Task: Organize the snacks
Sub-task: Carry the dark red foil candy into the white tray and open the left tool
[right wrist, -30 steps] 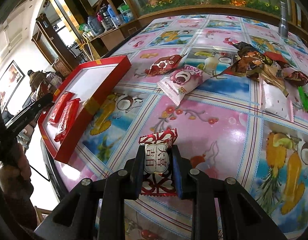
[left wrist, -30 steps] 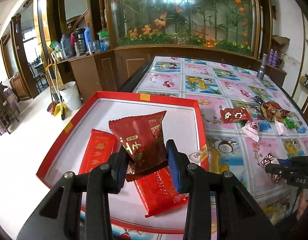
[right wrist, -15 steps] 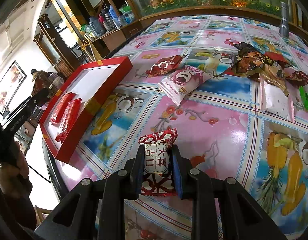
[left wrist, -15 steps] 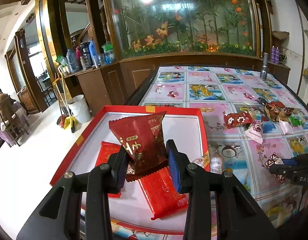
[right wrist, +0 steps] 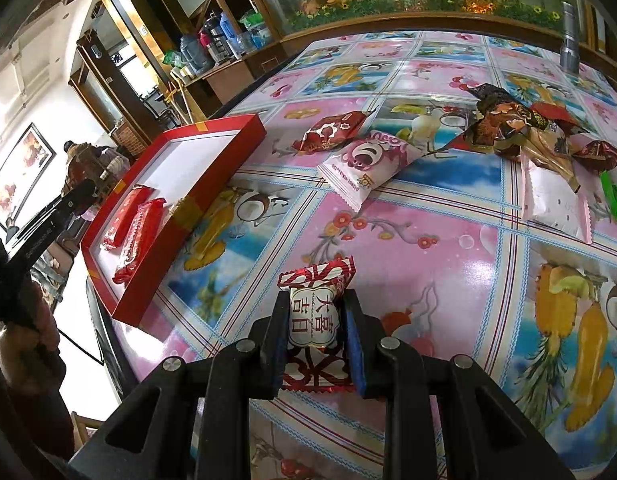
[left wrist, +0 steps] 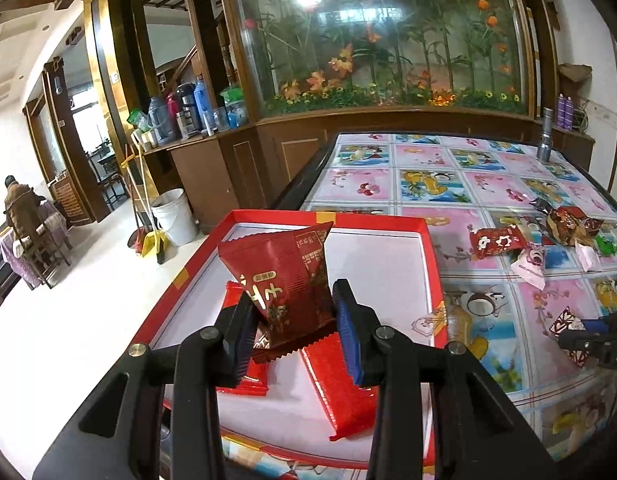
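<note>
the dark red snack packet (left wrist: pixel 286 280) stands upright in your left gripper (left wrist: pixel 294 328), pinched by its lower half, its long axis rising from the jaws and leaning a little away from you, directly above the near part of the red tray (left wrist: pixel 426 240). under it two flat red bars (left wrist: pixel 340 392) already lie on the tray's white floor near the near edge, side by side with long axes running toward the far edge; the floor beyond them is bare. that bare stretch lies straight ahead of the jaws, so the likely next step is to lower the packet beside or past the bars and then let it go. your right gripper (right wrist: pixel 314 340) is clamped on a small red-and-white candy (right wrist: pixel 314 312), which stands between the pads with its twisted end up, low over the flowered tablecloth (right wrist: pixel 448 240) near the table's near edge. the tray sits at the table's left edge, well to the left of that hand, so your left hand is the nearer one. the loose pile of snacks (right wrist: pixel 528 136) lies toward the table's far right, beyond a pink packet (right wrist: pixel 368 164).
</note>
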`<state>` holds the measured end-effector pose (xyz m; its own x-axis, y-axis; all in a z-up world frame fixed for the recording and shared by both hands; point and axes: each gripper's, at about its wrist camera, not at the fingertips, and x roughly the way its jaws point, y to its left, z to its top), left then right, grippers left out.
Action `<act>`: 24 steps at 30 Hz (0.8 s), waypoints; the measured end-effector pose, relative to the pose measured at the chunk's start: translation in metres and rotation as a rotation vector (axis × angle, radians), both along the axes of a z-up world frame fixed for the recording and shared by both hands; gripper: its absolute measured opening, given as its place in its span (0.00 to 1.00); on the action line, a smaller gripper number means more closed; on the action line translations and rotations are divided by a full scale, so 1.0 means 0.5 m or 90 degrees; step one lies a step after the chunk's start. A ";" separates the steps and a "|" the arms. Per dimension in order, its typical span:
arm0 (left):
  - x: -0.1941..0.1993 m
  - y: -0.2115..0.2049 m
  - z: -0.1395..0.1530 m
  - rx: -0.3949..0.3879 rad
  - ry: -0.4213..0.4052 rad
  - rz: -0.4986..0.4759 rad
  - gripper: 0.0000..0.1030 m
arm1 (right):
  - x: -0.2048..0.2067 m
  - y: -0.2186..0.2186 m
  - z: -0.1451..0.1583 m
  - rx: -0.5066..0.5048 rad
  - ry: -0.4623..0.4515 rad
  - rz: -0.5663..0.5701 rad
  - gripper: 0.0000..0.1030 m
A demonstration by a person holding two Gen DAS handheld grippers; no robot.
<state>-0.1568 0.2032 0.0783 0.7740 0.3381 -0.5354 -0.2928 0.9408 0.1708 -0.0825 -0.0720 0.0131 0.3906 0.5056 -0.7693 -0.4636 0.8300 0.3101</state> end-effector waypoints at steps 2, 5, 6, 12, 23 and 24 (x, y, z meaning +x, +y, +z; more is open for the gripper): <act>-0.002 0.005 -0.001 0.003 -0.002 0.005 0.34 | 0.000 0.000 0.000 0.000 -0.001 0.000 0.25; -0.005 0.016 -0.002 0.005 -0.003 0.014 0.34 | 0.000 0.002 0.001 0.000 0.000 0.000 0.25; -0.006 0.019 -0.002 0.005 -0.003 0.017 0.34 | 0.000 0.001 0.001 0.000 -0.001 0.000 0.25; -0.011 0.041 0.000 0.004 -0.009 0.033 0.34 | 0.001 0.002 0.001 0.000 -0.001 -0.001 0.25; -0.017 0.052 0.003 0.003 -0.013 0.041 0.34 | 0.000 0.002 0.001 0.000 -0.001 0.000 0.25; -0.018 0.053 0.003 0.003 -0.012 0.042 0.34 | -0.001 0.001 0.001 0.000 -0.002 0.000 0.25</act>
